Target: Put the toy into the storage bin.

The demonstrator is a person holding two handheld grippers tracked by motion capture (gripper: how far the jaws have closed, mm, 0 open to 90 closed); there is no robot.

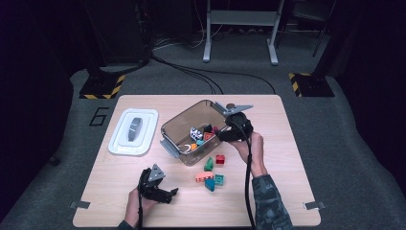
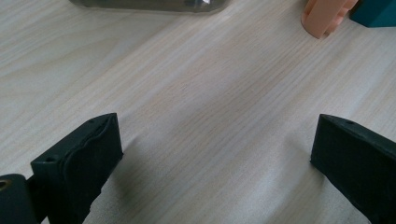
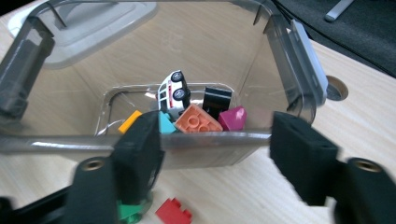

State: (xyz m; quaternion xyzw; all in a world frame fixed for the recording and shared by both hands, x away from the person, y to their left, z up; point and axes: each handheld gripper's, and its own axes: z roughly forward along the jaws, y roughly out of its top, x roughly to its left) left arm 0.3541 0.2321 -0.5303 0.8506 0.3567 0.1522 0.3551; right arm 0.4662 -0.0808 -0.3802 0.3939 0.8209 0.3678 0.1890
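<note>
Over the near rim of the clear plastic bin [image 3: 280,60] the right gripper [image 3: 217,149] hovers with its jaws apart and nothing between them. Inside lie a white toy car [image 3: 173,91], an orange brick [image 3: 198,120], a black block [image 3: 217,100] and a magenta piece [image 3: 232,117]; markings on the car are too small to read. Outside, a red brick [image 3: 173,212] is cut off below. Floor marking "6" [image 1: 99,116] sits beside the table [image 1: 287,143]. Left gripper [image 2: 215,154] rests spread wide over bare wood, empty.
</note>
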